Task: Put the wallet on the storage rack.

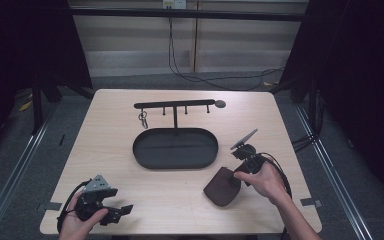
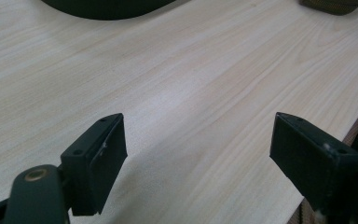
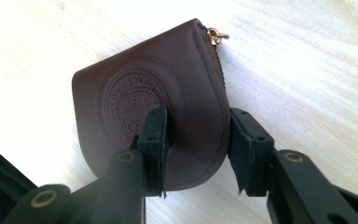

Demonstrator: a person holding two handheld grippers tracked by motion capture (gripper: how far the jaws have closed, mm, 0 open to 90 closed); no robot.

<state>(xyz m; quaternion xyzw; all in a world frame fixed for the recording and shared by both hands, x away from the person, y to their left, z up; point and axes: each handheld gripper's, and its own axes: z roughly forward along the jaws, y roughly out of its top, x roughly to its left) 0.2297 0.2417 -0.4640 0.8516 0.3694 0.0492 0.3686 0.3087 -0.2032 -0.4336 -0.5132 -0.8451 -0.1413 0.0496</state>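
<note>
Right gripper (image 3: 193,142): jaws part-closed around a brown leather pouch (image 3: 154,112), pads pressing on its rounded end, one pad on the embossed round seal, the other against the stitched edge. Pouch sticks out ahead of the jaws, tilted, zip pull (image 3: 216,35) at its far corner, pale wood worktop (image 3: 307,70) behind it. In the high view the right gripper (image 1: 235,172) sits at the near right of the worktop, the person's hand (image 1: 262,180) wrapped round its body, grey plate on top angled up; the pouch (image 1: 223,187) hangs just left of and below the hand, its lower edge at or near the worktop (image 1: 105,150), can't tell if touching. Left gripper (image 1: 122,210) is at the near left corner, well apart from the pouch, held in the other hand (image 1: 77,222); in its own view the left gripper (image 2: 198,154) has jaws spread wide with nothing between, bare worktop ahead. Farther out from both grippers, mid-worktop: black oval tray (image 1: 175,148). Beyond the tray, a black rack (image 1: 175,105) with a crossbar and small pegs, a key ring (image 1: 143,119) hanging near its left end.
</note>
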